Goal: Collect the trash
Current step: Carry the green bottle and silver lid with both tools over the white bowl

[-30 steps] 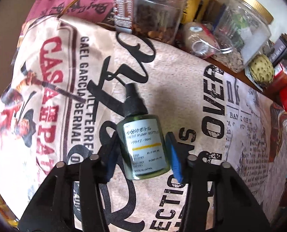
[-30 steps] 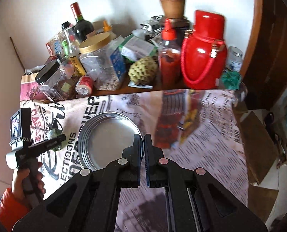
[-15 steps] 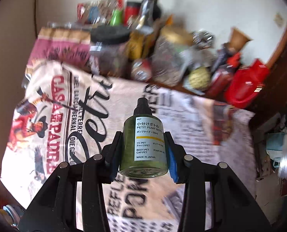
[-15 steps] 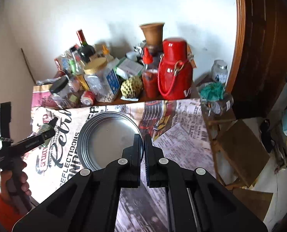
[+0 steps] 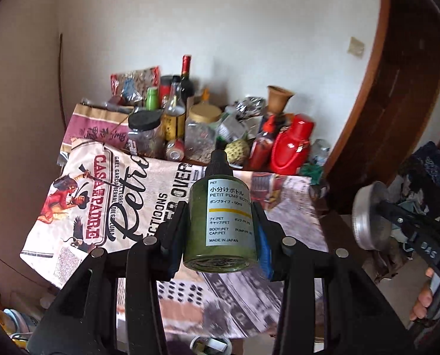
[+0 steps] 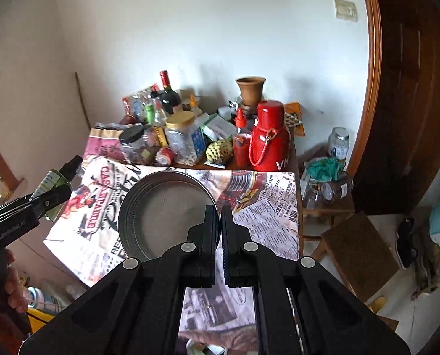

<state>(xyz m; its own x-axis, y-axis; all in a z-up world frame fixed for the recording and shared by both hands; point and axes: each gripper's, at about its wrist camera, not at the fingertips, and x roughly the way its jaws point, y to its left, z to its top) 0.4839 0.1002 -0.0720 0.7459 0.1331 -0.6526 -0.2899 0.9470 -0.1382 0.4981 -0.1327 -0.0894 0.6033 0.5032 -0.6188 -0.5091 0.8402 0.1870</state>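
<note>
The tabletop (image 6: 292, 159) is draped with a printed cloth (image 6: 267, 210) hanging over its front edge. Along the back edge by the wall crowd a red flask (image 6: 268, 136), a gold-lidded jar (image 6: 181, 139), a black-lidded jar (image 6: 137, 145) and a wine bottle (image 6: 169, 94).

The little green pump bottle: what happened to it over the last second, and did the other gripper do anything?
The left gripper closed on the green pump bottle and lifted it off the printed tablecloth. The right gripper stayed clamped on the round metal lid, raising it too.

Glossy green plastic pump bottle (image 5: 220, 224) with paper label; dull ribbed metal lid (image 6: 168, 216); printed cloth tablecloth (image 5: 101, 207).
</note>
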